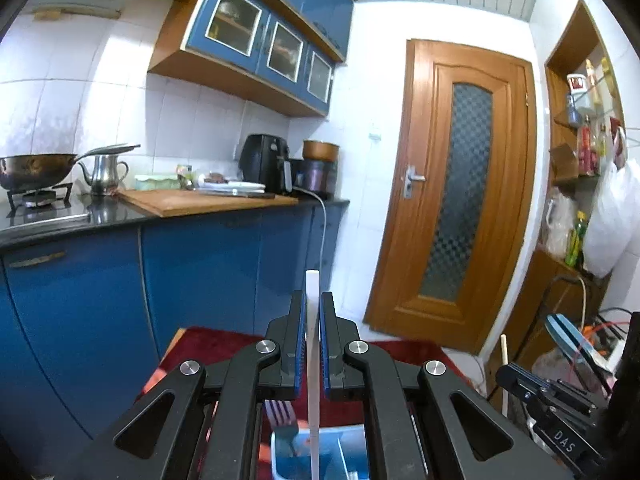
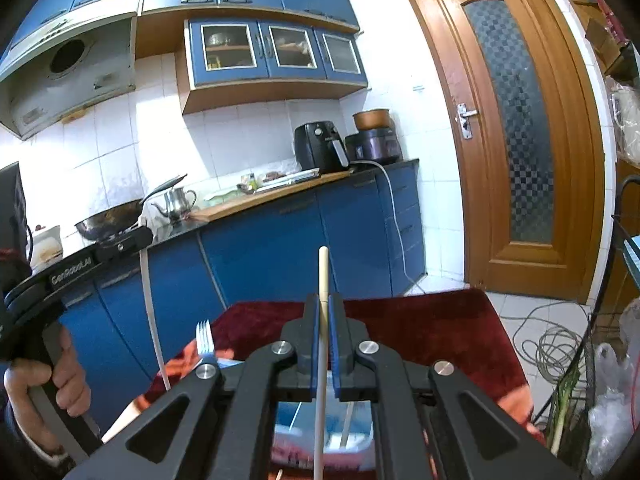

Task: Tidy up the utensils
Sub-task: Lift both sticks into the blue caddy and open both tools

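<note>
A: Left wrist view: my left hand-held gripper (image 1: pixel 313 312) is clamped on a flat white stick (image 1: pixel 312 360), which stands upright between the blue pads and pokes out past the tips

B: What lies below it?

A: A blue bin (image 1: pixel 280 454) on the red cloth (image 1: pixel 224 344). A fork (image 1: pixel 280 410) stands in the bin, tines up, just left of the white stick. I cannot tell whether the stick's lower end touches the bin

B: And your right one?

A: In the right wrist view my right hand-held gripper (image 2: pixel 327 320) is closed on a pale wooden stick (image 2: pixel 322 340), also upright, its top clear of the tips. Under it the same bin (image 2: pixel 288 414) shows between the linkage arms, blurred, with another pale stick (image 2: pixel 347 424) leaning inside. The fork (image 2: pixel 205 338) rises at the bin's left edge

B: Can each camera see the other tool?

A: Yes. From the left one, the right tool sits at the lower right edge, with the wooden stick (image 1: pixel 505 372) standing up from it. From the right one, my left hand (image 2: pixel 44 384) grips the other tool's black handle, and the white stick (image 2: pixel 151 312) hangs down from it

B: Anything behind?

A: A dark counter (image 1: pixel 120 214) on blue cabinets, with a wok (image 1: pixel 36 170), a kettle (image 1: pixel 104 172), a board (image 1: pixel 208 202) and an air fryer (image 1: pixel 266 162), and a wooden door (image 1: pixel 460 196) to the right
</note>
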`<state>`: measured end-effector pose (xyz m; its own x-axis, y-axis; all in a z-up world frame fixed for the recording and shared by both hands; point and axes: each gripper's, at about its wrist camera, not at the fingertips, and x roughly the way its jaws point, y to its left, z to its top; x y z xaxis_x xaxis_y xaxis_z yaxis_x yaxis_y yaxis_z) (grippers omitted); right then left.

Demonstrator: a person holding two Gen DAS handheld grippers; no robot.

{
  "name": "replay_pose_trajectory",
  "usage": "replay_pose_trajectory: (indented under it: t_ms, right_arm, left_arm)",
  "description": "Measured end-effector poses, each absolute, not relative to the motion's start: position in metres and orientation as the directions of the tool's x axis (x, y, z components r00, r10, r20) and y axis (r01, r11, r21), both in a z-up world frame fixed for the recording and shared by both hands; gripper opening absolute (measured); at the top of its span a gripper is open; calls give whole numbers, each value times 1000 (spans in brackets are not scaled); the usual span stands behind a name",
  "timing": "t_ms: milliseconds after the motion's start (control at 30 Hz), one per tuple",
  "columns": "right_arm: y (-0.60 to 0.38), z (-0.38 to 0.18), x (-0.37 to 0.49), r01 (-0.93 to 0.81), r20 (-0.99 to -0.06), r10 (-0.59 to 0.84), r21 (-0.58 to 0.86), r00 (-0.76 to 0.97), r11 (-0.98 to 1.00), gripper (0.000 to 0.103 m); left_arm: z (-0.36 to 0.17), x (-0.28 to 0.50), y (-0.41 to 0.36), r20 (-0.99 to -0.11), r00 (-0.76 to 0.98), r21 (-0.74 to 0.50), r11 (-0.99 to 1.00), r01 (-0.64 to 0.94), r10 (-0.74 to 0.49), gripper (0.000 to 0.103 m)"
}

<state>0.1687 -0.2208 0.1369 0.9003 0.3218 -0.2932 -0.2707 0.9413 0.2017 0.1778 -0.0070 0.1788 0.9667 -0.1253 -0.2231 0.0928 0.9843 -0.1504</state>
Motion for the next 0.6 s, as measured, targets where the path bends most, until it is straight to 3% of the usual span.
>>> replay_pose_trajectory:
  t_ms: [333,600]
  right_arm:
    - [-216,129,211,-231,-207,266,181,941,956,6]
    - [-209,114,219,-213,-156,234,140,960,967,6]
  left_arm:
    - [159,211,-12,-191,970,-167,979,117,-148,6]
    - [128,224,-11,-245,959,-164,981,104,-142,6]
